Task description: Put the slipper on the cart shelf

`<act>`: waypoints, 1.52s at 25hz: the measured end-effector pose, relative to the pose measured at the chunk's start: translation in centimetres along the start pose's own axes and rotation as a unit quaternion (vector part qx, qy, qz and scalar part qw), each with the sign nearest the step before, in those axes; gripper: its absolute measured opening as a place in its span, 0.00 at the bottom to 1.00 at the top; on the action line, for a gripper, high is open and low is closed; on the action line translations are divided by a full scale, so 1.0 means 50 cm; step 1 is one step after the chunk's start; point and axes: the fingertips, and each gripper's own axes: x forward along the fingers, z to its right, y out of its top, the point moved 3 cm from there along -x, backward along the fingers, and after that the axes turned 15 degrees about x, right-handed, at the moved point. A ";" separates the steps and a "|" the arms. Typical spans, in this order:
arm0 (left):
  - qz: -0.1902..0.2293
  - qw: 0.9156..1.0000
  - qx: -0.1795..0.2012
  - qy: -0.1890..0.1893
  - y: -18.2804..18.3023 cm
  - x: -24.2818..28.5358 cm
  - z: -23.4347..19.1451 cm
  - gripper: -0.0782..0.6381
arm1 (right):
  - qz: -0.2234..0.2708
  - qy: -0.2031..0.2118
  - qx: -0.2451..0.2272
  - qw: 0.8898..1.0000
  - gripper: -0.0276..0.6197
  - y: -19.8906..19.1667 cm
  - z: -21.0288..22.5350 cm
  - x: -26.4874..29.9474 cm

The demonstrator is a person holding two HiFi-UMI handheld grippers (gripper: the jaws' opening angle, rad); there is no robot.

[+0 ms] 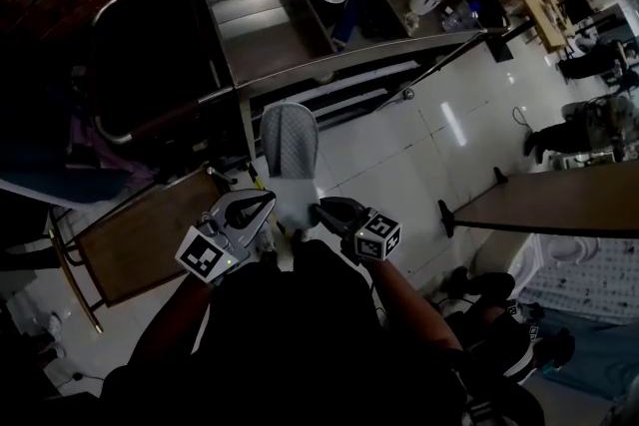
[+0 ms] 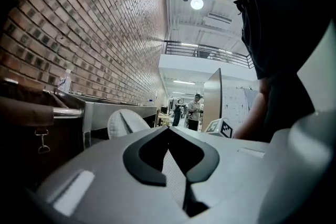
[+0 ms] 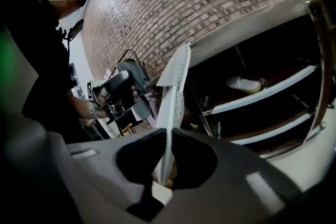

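Left gripper (image 1: pixel 265 207) and right gripper (image 1: pixel 324 210) fingers (image 3: pixel 142 160) pinch the slipper's (image 1: pixel 290 150) end.

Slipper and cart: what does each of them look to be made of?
The slipper looks like soft fabric. Its grey top is matte with a fine woven or quilted texture, and the right gripper view shows a thin pale sole edge-on. The cart looks like stainless steel, with bare grey metal trays and shelves, a dull sheen, and light glinting along the edges.
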 end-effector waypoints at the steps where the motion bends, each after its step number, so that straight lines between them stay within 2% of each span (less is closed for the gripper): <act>1: -0.002 1.000 -0.001 0.002 -0.004 0.001 -0.004 0.11 | -0.007 0.001 0.008 1.000 0.09 -0.005 0.011 0.005; 5: -0.011 1.000 0.001 0.016 -0.020 0.012 -0.025 0.11 | -0.043 -0.003 0.038 0.998 0.09 -0.019 0.065 0.031; 9: -0.017 0.999 -0.001 0.048 -0.025 0.022 -0.045 0.11 | -0.076 -0.002 0.073 0.994 0.09 -0.025 0.115 0.050; 19: -0.046 0.995 -0.011 0.086 -0.044 0.075 -0.057 0.11 | -0.112 0.010 0.129 0.985 0.09 0.038 0.244 0.115; 27: -0.048 0.993 -0.016 0.103 -0.066 0.120 -0.081 0.11 | -0.115 0.012 0.114 0.987 0.09 0.113 0.313 0.193; 38: -0.051 0.991 -0.022 0.121 -0.086 0.158 -0.116 0.11 | -0.103 -0.011 0.074 0.992 0.09 0.192 0.377 0.279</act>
